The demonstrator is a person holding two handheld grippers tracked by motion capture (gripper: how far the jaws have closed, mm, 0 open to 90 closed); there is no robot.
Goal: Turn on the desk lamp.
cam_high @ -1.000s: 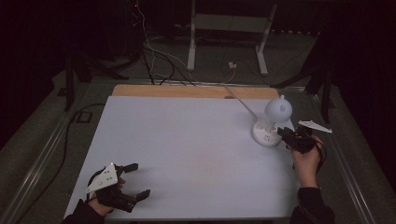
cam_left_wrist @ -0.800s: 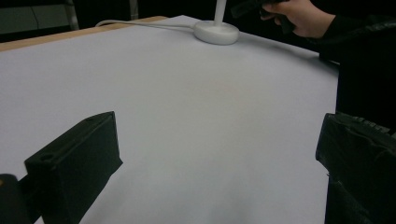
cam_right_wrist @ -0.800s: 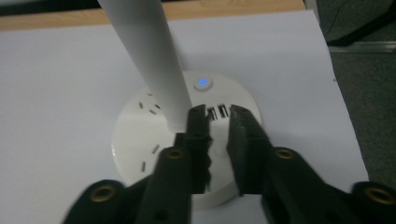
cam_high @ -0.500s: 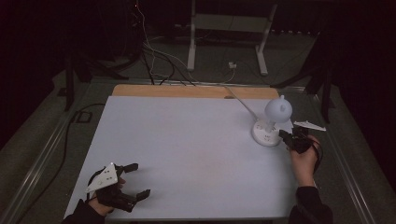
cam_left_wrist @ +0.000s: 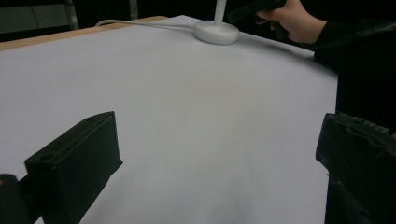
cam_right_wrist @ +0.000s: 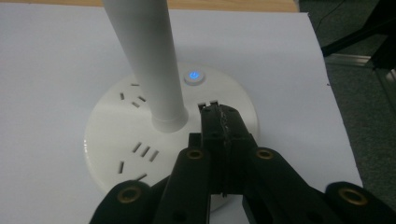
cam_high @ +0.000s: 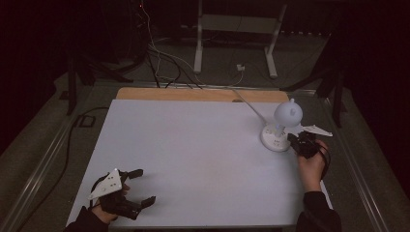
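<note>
Since a second ago, right hand-held gripper (cam_right_wrist: 219,112) has closed its jaws empty, tips over the desk lamp's base (cam_right_wrist: 116,135) near the counter's (cam_high: 193,145) right edge; left hand-held gripper (cam_high: 140,186) rests wide apart.

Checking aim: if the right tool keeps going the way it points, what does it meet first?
Probably the lamp base, near its lit button; the shut right tool is already over it.
</note>
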